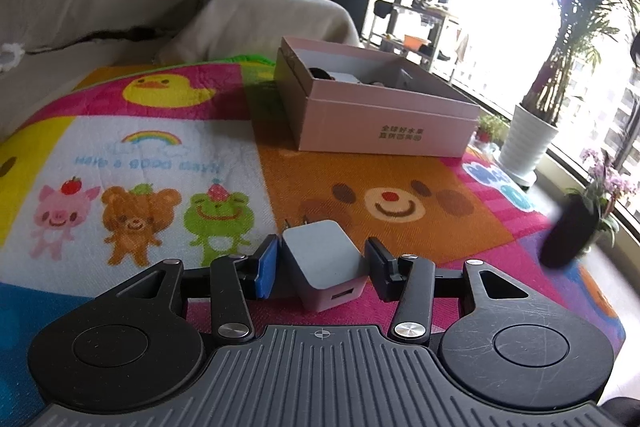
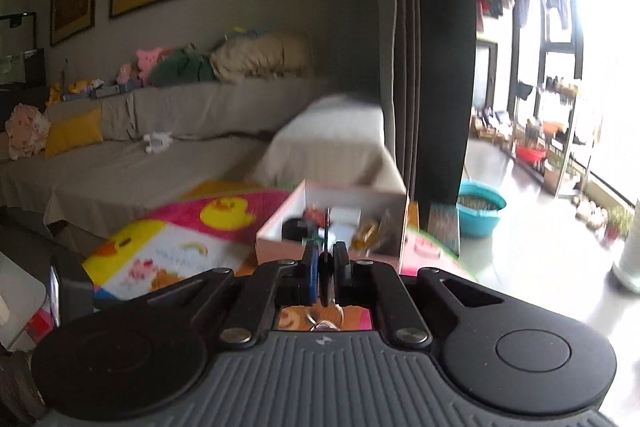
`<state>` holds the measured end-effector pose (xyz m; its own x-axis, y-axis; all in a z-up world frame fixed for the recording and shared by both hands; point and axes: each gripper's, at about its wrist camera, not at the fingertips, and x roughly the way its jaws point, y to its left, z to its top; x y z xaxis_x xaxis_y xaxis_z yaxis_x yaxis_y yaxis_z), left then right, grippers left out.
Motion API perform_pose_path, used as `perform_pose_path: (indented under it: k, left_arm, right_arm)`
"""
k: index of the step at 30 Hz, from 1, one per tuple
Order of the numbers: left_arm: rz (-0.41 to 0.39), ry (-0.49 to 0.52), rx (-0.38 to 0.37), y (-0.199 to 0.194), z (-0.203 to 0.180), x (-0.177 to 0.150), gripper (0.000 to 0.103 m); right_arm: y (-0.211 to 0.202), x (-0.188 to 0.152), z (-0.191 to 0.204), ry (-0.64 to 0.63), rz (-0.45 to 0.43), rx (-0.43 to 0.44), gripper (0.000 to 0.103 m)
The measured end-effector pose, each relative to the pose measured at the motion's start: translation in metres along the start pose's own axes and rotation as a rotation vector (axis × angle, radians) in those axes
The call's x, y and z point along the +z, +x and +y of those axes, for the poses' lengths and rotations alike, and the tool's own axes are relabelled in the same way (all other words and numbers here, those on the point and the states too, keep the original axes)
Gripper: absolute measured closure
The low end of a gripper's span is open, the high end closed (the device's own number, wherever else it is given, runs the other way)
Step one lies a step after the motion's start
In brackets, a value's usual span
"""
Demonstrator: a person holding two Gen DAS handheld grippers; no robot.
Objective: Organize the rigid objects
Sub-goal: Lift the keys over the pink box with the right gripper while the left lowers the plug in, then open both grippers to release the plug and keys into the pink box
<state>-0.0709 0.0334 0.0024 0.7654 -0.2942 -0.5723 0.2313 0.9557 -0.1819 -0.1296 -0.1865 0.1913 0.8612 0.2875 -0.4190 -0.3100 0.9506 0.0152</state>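
Grey USB charger [image 1: 320,263] sits on the cartoon-print mat [image 1: 160,155], plug prongs pointing away toward 11 o'clock, USB port facing the camera. It lies between the fingers of the left gripper [image 1: 322,261]: blue pad at 9 o'clock, black pad at 3 o'clock, both right against its sides. Looks like a clamp on the charger, which rests on the mat.

Pink cardboard box [image 1: 376,99] is at 1 o'clock from the charger, well apart, lid off, standing on the orange bear panel. Inside: a dark round item and a white one, mostly hidden by the wall in the left wrist view.

Right gripper [image 2: 326,267]: fingers nearly together, pinching a thin flat dark thing [image 2: 325,275] edge-on, with key rings [image 2: 324,319] hanging below it. Cannot tell exactly what it is; the frame is motion-blurred. It is held up off the mat, with the box [image 2: 280,227] straight ahead at 12 o'clock and just behind the fingertips in the view. The box shows dark, red, white and yellowish contents.

Beyond: covered sofa [image 2: 160,155] at 10 o'clock, teal basin [image 2: 480,215] on the floor at 2 o'clock, potted palm [image 1: 532,131] by the window.
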Motion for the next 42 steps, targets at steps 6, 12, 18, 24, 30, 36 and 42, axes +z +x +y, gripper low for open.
perform_pose_path:
  k: [6, 12, 18, 24, 30, 36, 42]
  left_arm:
    - [0.0, 0.026, -0.051, -0.008, -0.011, 0.014, 0.052]
    - [-0.099, 0.107, -0.077, -0.004, -0.032, 0.093, 0.052]
    - [-0.157, 0.096, -0.065, 0.049, -0.049, 0.17, 0.051]
    - [-0.111, 0.041, -0.083, 0.087, -0.042, 0.184, 0.052]
    - [-0.09, 0.083, -0.04, 0.07, -0.028, 0.159, 0.052]
    - [-0.042, 0.106, -0.039, 0.054, -0.022, 0.14, 0.052]
    - [-0.038, 0.129, 0.035, 0.034, 0.003, 0.124, 0.051]
  right_arm:
    - [-0.015, 0.023, -0.005, -0.024, -0.076, -0.004, 0.096]
    - [-0.02, 0.039, -0.014, -0.041, -0.138, 0.0, 0.096]
    - [-0.012, 0.035, -0.027, -0.019, -0.142, 0.007, 0.096]
    - [0.008, 0.025, -0.042, 0.017, -0.092, -0.014, 0.096]
    - [0.034, 0.034, -0.052, 0.025, -0.071, -0.043, 0.096]
    - [0.096, 0.086, -0.048, 0.017, -0.08, -0.099, 0.096]
    - [0.156, 0.134, -0.041, 0.055, -0.074, -0.132, 0.092]
